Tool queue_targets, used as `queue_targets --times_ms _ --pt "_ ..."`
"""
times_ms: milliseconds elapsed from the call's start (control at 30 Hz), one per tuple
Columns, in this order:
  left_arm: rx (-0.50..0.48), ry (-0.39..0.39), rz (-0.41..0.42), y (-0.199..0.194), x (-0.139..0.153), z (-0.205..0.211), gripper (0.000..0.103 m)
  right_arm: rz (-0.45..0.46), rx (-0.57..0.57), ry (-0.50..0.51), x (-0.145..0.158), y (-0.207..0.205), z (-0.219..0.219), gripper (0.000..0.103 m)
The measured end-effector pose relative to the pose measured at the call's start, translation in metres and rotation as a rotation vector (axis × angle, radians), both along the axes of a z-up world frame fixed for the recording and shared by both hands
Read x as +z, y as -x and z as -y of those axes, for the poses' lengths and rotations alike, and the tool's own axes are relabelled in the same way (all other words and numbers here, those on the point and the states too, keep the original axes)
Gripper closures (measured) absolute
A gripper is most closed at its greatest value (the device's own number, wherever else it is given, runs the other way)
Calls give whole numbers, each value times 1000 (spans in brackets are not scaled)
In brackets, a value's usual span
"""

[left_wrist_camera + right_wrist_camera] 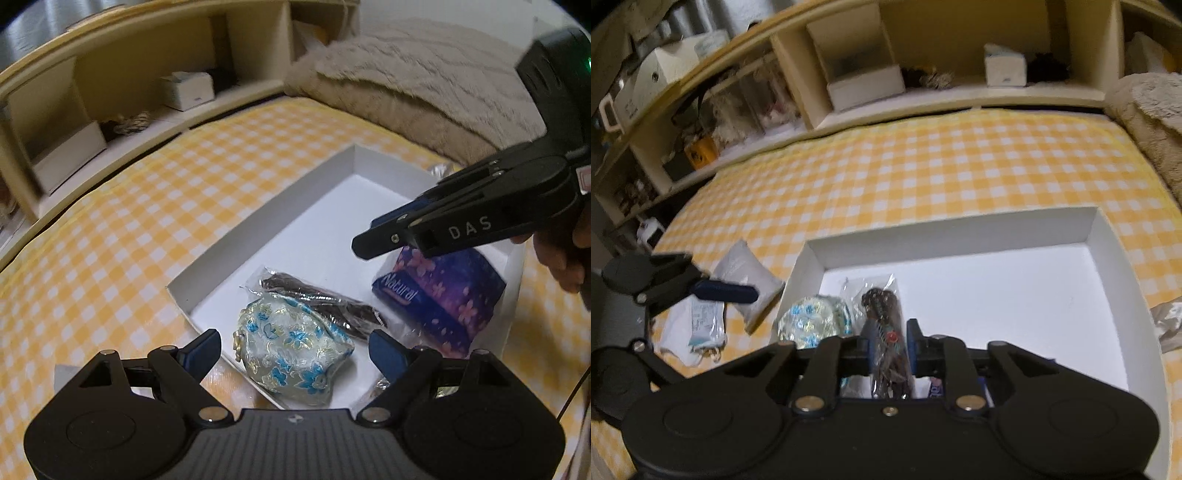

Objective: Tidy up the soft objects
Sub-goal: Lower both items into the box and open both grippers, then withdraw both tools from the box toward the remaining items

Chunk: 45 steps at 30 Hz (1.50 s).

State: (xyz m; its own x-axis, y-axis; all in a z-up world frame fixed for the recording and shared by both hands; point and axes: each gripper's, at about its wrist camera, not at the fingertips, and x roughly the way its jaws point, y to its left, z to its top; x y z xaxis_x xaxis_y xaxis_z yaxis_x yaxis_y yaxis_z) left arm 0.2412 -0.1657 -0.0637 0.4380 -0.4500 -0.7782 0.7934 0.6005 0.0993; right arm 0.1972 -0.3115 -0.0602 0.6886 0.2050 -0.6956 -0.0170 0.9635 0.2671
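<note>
Progress first, from my left wrist view: three soft things already lay in the white box [325, 221] on the checked yellow sheet [147, 221]. Those were the floral brocade pouch [291, 354] at the near corner, the dark item in a clear wrapper [325, 302] just behind it, and the purple tissue pack [443, 295] to the right. My left gripper [295, 350] hung wide above the pouch, pads clear of it, holding nothing. My right gripper [388, 240] came in from the right, over the tissue pack, its jaws narrow; whether it pinched anything I could not tell from there.

Over to my right wrist view: the right gripper [888, 347] had its blue pads close on either side of the dark wrapped item [886, 332], yet I could not make out whether they pressed it. Outside the box, to the left, a small white pillow pack [750, 280] and a white pouch with printing [698, 325] waited on the sheet. More than half the job looked done, I judged, with those two left.
</note>
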Motion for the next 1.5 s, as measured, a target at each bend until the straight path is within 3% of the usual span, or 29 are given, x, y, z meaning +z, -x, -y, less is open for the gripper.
queue_targets --times_ms 133,567,900,1167,1500 --pt "37 41 9 7 12 -8 16 68 -47 23 18 17 5 61" --pt "137 146 57 57 58 -28 12 176 -124 65 68 84 8 30" --pt "281 254 52 95 82 -49 4 200 -141 78 84 129 4 17" --pt "348 287 56 118 89 -66 0 206 -158 119 89 161 -5 1" --pt "397 281 74 139 89 -80 0 217 -171 147 89 187 -21 0"
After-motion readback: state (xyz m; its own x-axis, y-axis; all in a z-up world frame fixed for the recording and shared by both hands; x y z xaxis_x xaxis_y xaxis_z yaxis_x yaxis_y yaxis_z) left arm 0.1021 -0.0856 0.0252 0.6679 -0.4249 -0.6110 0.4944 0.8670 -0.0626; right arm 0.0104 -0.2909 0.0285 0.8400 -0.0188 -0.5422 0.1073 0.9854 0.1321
